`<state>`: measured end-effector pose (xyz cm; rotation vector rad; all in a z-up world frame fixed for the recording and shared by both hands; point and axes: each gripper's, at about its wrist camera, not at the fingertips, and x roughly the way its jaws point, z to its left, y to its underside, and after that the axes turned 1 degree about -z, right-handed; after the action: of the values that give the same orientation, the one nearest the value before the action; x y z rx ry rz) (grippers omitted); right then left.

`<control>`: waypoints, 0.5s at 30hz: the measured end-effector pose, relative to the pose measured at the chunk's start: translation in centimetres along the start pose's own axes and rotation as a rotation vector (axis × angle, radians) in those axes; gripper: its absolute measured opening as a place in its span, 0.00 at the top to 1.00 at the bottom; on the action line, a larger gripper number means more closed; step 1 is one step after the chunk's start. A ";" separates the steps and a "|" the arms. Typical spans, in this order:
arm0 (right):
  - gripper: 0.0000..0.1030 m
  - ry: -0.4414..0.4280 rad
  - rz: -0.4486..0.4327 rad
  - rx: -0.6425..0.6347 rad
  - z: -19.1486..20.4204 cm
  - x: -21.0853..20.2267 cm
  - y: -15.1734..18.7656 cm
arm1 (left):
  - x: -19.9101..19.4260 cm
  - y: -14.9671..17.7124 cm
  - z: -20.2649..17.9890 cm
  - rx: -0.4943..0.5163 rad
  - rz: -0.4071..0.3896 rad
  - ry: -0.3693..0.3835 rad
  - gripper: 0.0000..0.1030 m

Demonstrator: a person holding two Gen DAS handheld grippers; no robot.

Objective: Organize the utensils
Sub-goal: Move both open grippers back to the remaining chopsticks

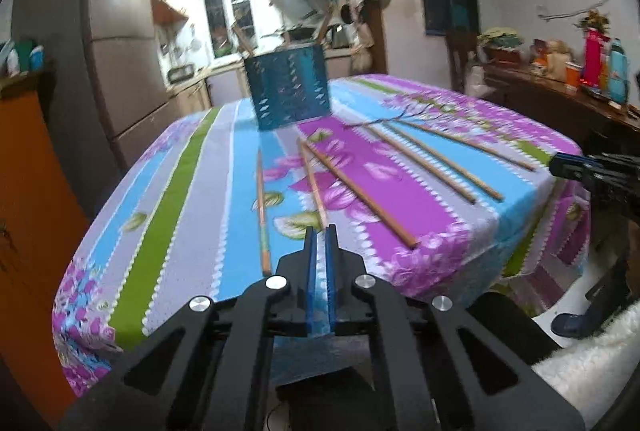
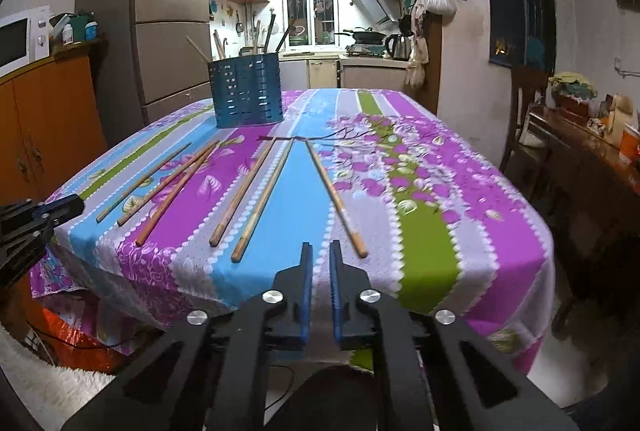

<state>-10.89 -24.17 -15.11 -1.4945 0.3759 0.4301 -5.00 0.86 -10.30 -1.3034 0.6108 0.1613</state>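
Several wooden chopsticks (image 2: 248,191) lie loose on the flowered tablecloth (image 2: 424,231), fanned toward me. A blue perforated utensil holder (image 2: 246,93) stands at the table's far side with a few sticks in it; it also shows in the left wrist view (image 1: 288,87). My left gripper (image 1: 320,231) hovers over the near table edge, jaws nearly closed with a narrow gap, empty, its tips just at the near end of one chopstick (image 1: 314,183). My right gripper (image 2: 320,249) is slightly open and empty at the near edge, just left of the rightmost chopstick (image 2: 336,199).
A fridge (image 2: 168,31) and an orange cabinet (image 2: 48,119) with a microwave stand left of the table. A wooden side table (image 2: 592,159) with bottles and a chair stand to the right. The kitchen counter lies beyond. A white fluffy rug (image 2: 48,391) covers the floor.
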 end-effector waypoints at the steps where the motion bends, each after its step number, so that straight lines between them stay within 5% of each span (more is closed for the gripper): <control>1: 0.92 -0.006 0.001 -0.014 0.3 0.2 0.2 | 0.4 0.2 -0.2 0.002 0.010 -0.001 0.97; 15: 0.92 -0.076 -0.004 -0.129 3.2 1.3 -0.3 | 2.1 1.0 -1.3 0.023 0.021 -0.032 0.96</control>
<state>-9.71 -20.92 -15.32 -1.5991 0.2895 0.5142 -4.12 -0.59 -12.44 -1.2705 0.5976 0.1910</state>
